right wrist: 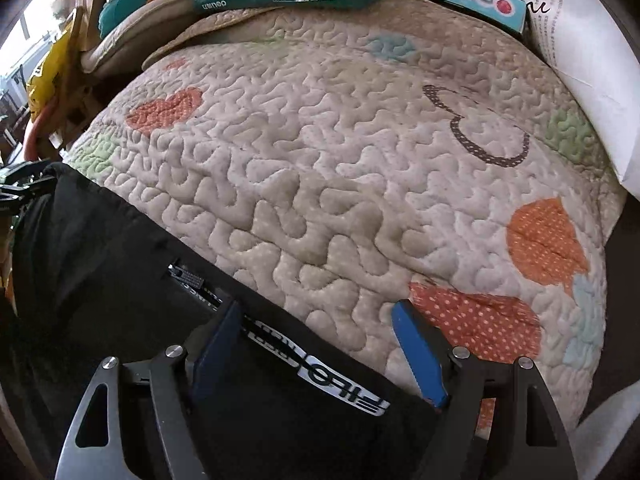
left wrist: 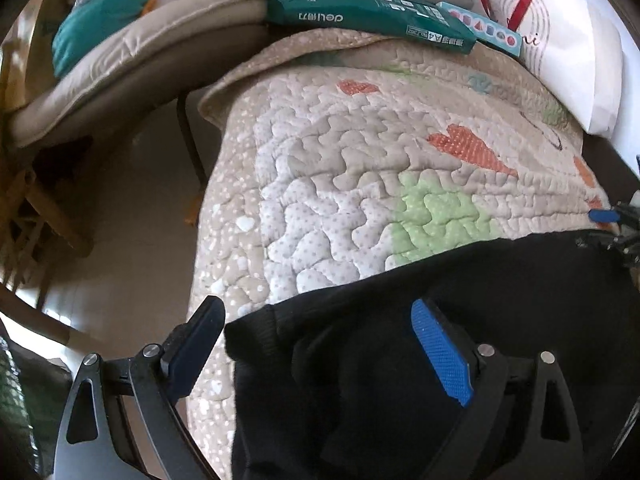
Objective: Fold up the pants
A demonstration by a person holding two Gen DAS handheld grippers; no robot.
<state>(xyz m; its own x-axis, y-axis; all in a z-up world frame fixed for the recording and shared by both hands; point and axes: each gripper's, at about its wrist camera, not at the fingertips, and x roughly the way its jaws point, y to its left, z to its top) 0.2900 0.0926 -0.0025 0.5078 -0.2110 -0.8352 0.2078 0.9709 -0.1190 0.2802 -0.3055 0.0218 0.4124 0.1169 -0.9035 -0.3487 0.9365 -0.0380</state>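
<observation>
Black pants (left wrist: 460,312) lie on a quilted patchwork cover (left wrist: 360,152) along its near edge. In the left wrist view my left gripper (left wrist: 316,320) is open, its fingers straddling the pants' left end, a ribbed cuff or hem. In the right wrist view the pants (right wrist: 120,248) show a zipper and a white logo strip (right wrist: 320,376). My right gripper (right wrist: 316,320) is open above that edge of the pants, with the left finger over the black cloth and the blue right finger (right wrist: 416,352) over the quilt (right wrist: 340,168). The right gripper's tip (left wrist: 604,214) shows at the far right of the left wrist view.
A green paper ream (left wrist: 368,16) and a light blue box (left wrist: 480,28) lie at the quilt's far edge, with white paper (left wrist: 568,52) to the right. A padded beige chair (left wrist: 120,64) stands at the left above bare floor. Yellow clutter (right wrist: 48,68) sits far left.
</observation>
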